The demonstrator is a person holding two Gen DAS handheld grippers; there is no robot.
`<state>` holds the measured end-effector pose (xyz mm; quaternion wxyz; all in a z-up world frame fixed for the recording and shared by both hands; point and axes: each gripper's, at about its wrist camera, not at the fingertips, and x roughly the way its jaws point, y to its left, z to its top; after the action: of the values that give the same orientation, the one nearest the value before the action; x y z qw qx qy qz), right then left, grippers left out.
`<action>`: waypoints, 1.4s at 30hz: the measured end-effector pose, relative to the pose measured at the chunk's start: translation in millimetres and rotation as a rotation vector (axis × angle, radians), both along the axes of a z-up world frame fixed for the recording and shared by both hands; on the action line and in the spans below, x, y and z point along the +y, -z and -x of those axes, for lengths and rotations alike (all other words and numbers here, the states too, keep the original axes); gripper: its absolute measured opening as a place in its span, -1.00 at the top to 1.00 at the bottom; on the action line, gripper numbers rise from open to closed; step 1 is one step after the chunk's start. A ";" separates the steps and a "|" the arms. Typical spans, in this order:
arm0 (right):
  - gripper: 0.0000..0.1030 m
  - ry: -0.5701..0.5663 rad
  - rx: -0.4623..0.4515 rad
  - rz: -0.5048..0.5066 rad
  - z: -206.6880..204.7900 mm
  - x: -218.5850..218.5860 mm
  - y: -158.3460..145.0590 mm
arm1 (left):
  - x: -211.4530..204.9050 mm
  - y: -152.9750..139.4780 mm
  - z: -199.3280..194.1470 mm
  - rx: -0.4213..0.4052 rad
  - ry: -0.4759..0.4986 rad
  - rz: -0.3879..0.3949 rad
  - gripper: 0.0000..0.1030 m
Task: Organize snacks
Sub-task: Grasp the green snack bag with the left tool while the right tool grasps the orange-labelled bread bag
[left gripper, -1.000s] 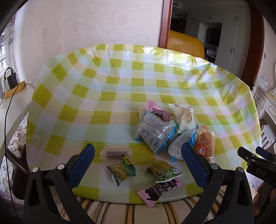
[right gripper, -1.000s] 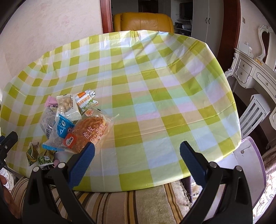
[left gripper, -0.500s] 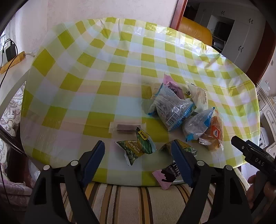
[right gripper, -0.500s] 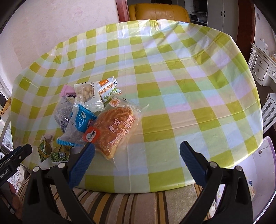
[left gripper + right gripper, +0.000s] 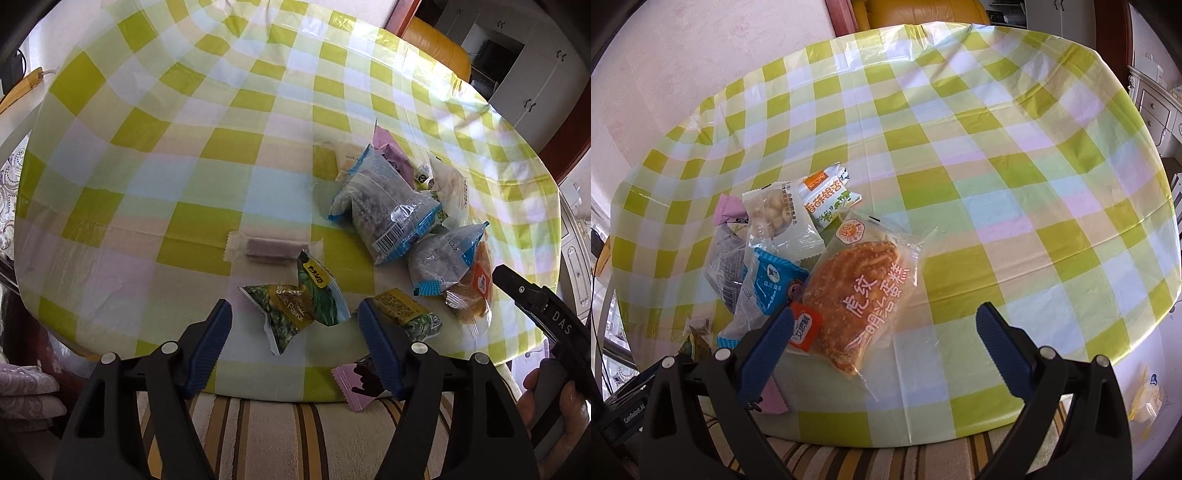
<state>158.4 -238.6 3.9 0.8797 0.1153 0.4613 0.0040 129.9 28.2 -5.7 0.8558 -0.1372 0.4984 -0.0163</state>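
Nothing is sorted yet: the snacks lie scattered near the front edge of the tabletop (image 5: pixel 147 177), and I see no box or basket to hold them. My left gripper (image 5: pixel 295 325) is closing empty around the green packet (image 5: pixel 295 306). My right gripper (image 5: pixel 886 332) hangs wide open and empty over the cake packet (image 5: pixel 864 291).

Your left hand-held gripper (image 5: pixel 293 326) tilts steeply down, its jaws closing with nothing pressed between them; your right hand-held gripper (image 5: pixel 884 332) tilts down, jaws spread wide.
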 end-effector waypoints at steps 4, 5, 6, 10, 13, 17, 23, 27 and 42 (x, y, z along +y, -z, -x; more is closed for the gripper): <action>-0.92 0.034 0.010 -0.048 -9.8 -3.0 1.9 | -0.1 2.1 -2.1 0.006 -0.003 0.001 -0.32; -0.92 0.040 0.015 -0.058 -13.2 -2.4 2.9 | 0.4 2.9 -2.8 0.009 -0.004 0.004 -0.32; -0.92 0.047 0.020 -0.065 -15.9 -1.5 4.1 | 0.8 3.7 -3.2 0.012 -0.005 0.006 -0.32; -0.92 0.060 0.039 -0.058 -24.8 4.1 9.2 | 2.5 6.0 -4.5 0.019 -0.008 0.015 -0.26; -0.92 0.063 0.055 -0.033 -28.3 8.1 12.5 | 3.0 8.1 -6.3 0.028 -0.007 0.022 -0.23; -0.92 0.064 0.079 0.002 -32.1 10.4 17.8 | 3.2 9.2 -9.2 0.031 -0.009 0.030 -0.20; -0.78 0.042 0.092 0.049 -35.4 17.4 22.4 | 2.0 11.4 -14.7 0.038 -0.010 0.034 -0.06; -0.55 0.021 0.100 0.062 -34.7 21.6 25.1 | -0.3 14.1 -17.0 0.051 -0.008 0.022 0.07; 0.07 0.004 0.098 0.051 -24.4 17.8 22.5 | -2.3 4.3 -9.3 0.004 -0.016 -0.011 0.27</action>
<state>182.8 -220.7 -18.6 0.8587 0.0940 0.5035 -0.0153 139.1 26.0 -10.0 0.8557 -0.1363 0.4991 -0.0064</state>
